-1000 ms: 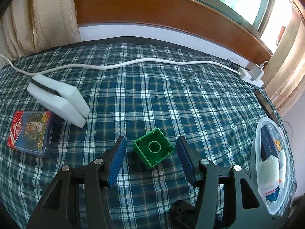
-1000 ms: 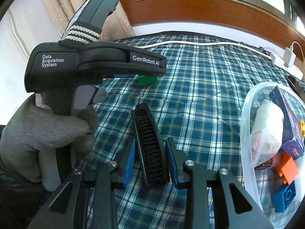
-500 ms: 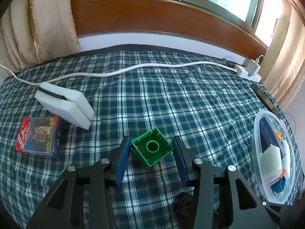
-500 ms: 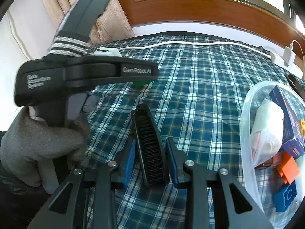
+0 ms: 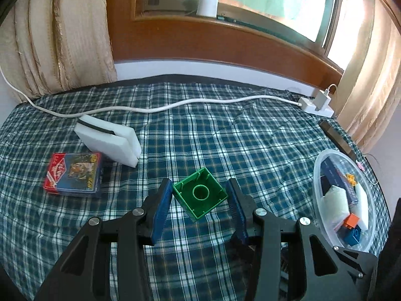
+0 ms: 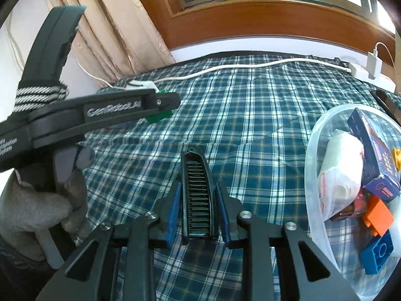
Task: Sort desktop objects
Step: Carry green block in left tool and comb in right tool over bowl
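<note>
The green block [image 5: 200, 193] was a square plastic brick lying hollow side up, a round tube at the centre of its cavity, turned cornerwise on the plaid cloth [image 5: 225, 138]. My left gripper [image 5: 199, 195] pinched it between its blue pads, which met the block's left and right corners. To its left lay a card pack [image 5: 73, 174], and a white foam block [image 5: 110, 143] sat farther off. My right gripper [image 6: 198, 200] was clamped on a black comb [image 6: 198, 198], teeth facing up. Only the right wrist view showed that comb, my gloved left hand [image 6: 37, 210], and the bin's contents plainly: a dark box, an orange brick and a blue brick inside the clear bin [image 6: 315, 155] at the right.
</note>
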`<state>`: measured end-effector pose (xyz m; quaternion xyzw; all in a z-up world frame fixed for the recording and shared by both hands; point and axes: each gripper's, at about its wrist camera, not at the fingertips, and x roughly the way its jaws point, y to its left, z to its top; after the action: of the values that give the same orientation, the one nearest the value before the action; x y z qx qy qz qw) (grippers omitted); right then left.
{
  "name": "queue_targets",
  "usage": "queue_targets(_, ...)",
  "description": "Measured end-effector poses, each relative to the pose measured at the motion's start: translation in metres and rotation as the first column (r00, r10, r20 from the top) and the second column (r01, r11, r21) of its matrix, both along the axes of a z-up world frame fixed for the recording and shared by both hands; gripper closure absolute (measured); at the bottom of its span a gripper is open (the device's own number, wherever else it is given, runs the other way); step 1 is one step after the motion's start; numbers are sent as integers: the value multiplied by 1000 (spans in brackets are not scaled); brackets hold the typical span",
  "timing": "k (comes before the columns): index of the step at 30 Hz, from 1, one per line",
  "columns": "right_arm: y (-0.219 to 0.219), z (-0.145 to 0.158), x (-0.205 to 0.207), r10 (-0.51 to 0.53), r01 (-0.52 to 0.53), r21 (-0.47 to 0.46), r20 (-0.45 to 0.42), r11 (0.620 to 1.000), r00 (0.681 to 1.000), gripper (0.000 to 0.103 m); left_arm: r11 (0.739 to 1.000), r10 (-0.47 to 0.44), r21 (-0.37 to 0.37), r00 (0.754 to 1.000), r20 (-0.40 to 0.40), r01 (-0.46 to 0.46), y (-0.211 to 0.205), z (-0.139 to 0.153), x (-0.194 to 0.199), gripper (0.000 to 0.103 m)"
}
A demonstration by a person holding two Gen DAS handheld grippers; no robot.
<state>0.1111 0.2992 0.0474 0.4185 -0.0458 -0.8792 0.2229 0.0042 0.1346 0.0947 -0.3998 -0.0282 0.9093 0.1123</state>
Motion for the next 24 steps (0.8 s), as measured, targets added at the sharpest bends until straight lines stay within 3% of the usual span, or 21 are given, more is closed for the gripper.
queue_targets(12,42,22,5,-37,39,-157,14,987,999,73,1000,-11,3,999,-35,12,-1,20,22,55)
queue_targets(24,79,47,31,-145,130,-227,-53,965,988,73,997,-78,-5,996,-52,78,26,33,42,55)
